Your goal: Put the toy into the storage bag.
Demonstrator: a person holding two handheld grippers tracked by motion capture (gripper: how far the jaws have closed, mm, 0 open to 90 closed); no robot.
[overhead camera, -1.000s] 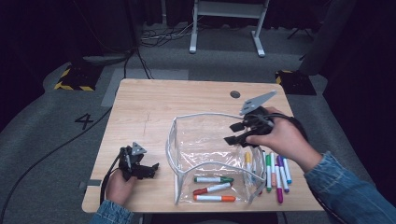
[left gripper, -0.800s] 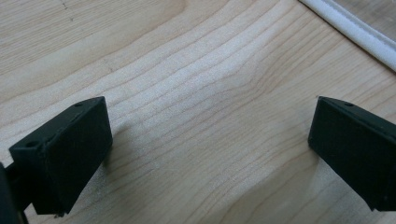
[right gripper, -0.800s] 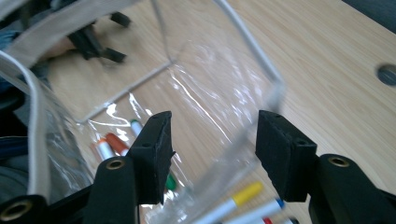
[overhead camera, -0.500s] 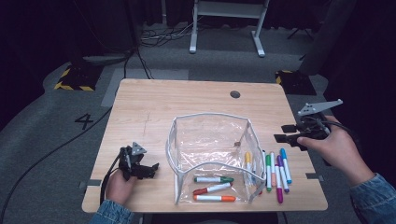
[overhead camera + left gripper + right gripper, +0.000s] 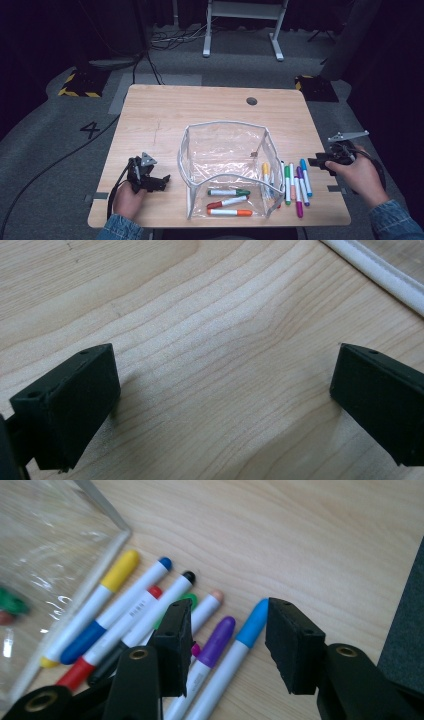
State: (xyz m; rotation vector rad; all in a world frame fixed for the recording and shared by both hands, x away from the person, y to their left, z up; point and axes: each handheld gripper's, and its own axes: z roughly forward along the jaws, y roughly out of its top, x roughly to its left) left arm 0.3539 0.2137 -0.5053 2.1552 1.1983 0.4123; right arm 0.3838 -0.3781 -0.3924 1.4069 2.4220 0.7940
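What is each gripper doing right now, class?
Left gripper: open, holding nothing.
Right gripper: open above the markers, jaws just closing, nothing held.

Counted: one clear pouch (image 5: 227, 167) on one tabletop (image 5: 165, 115); three markers inside it (image 5: 229, 202); about seven markers beside it (image 5: 294, 180); two hand-held grippers

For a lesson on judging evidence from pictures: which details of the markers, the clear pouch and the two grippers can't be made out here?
- Markers beside the clear pouch, high view: too small to count surely.
- Same markers, right gripper view: lower ends cut off by the frame edge and the right gripper, so their labels can't be read.
- Three markers inside the pouch: print too small.
- Left gripper, left gripper view: pouch cut to one white edge.
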